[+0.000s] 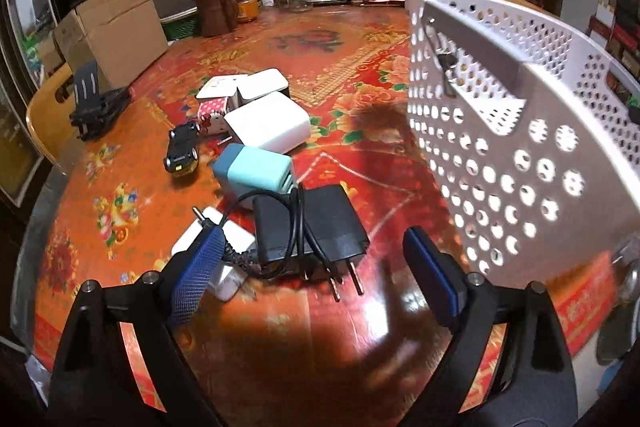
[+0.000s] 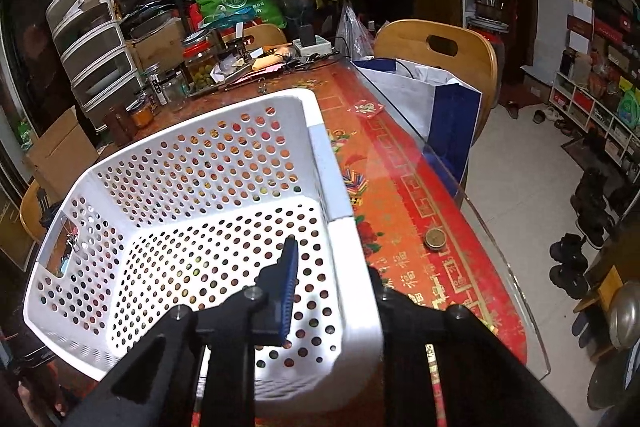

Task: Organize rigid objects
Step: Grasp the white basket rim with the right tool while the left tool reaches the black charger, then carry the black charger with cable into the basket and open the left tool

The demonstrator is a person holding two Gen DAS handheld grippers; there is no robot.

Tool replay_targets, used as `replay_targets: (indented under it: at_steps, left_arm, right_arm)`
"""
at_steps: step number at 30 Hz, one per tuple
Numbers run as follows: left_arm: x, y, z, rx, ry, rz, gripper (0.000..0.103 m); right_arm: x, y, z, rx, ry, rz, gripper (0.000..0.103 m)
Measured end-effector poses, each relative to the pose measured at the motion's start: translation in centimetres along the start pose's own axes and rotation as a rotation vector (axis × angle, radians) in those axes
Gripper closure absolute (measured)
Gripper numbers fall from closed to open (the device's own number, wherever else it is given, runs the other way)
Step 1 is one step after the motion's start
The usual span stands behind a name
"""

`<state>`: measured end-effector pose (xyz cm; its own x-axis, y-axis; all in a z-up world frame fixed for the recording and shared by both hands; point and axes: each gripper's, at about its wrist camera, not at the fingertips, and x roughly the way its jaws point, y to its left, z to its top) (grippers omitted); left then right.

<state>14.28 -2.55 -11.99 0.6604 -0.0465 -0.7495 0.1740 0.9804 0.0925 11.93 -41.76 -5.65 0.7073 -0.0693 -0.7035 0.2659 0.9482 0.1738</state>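
The white basket is tipped up off the table, its holed side facing the pile of chargers. The right gripper is clamped on the basket's near wall: one blue-padded finger sits inside against the wall, the other is outside and mostly hidden behind the rim. The basket looks empty inside, the red cloth showing through its holes.

The left gripper hangs just to the left of the basket with its fingers spread wide, holding nothing. Between and just beyond those fingers, left of the basket, lies a black plug with a black cable wrapped round it, prongs pointing toward the gripper. A white charger lies touching it on the side away from the basket, partly under the left finger. Farther from the gripper and left of the basket are a teal charger, a bigger white charger, a small black toy car, and two white boxes with a red-and-white patterned one against them.
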Motion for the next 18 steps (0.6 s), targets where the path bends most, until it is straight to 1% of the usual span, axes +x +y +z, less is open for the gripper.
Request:
replay_targets:
  at_steps: [4, 6, 10, 12, 14, 16, 18]
  left_arm:
    - [0.4, -0.2, 0.2, 0.008, -0.007, 0.028, 0.016]
    - [0.8, -0.4, 0.3, 0.026, -0.010, 0.067, 0.019]
    - [1.4, -0.7, 0.2, 0.070, -0.018, 0.142, 0.029]
    - [1.4, -0.6, 0.1, 0.074, -0.022, 0.144, 0.031]
    - [1.5, -0.6, 0.0, 0.085, -0.030, 0.145, 0.034]
    - [1.5, -0.9, -0.1, 0.098, -0.037, 0.152, 0.035]
    - [1.3, -0.6, -0.1, 0.088, -0.044, 0.133, 0.035]
  right_arm:
    - [0.0, -0.1, 0.0, 0.000, 0.000, 0.007, 0.084]
    - [0.1, -0.1, 0.0, 0.001, 0.001, 0.009, 0.084]
    - [0.2, -0.2, 0.0, 0.006, 0.001, 0.012, 0.084]
    - [0.2, -0.3, 0.0, 0.006, 0.002, 0.013, 0.084]
    - [0.3, -0.2, 0.0, 0.005, 0.002, 0.011, 0.084]
    - [0.3, -0.1, 0.1, 0.002, 0.003, 0.007, 0.084]
    - [0.4, -0.1, 0.1, 0.001, 0.005, 0.005, 0.084]
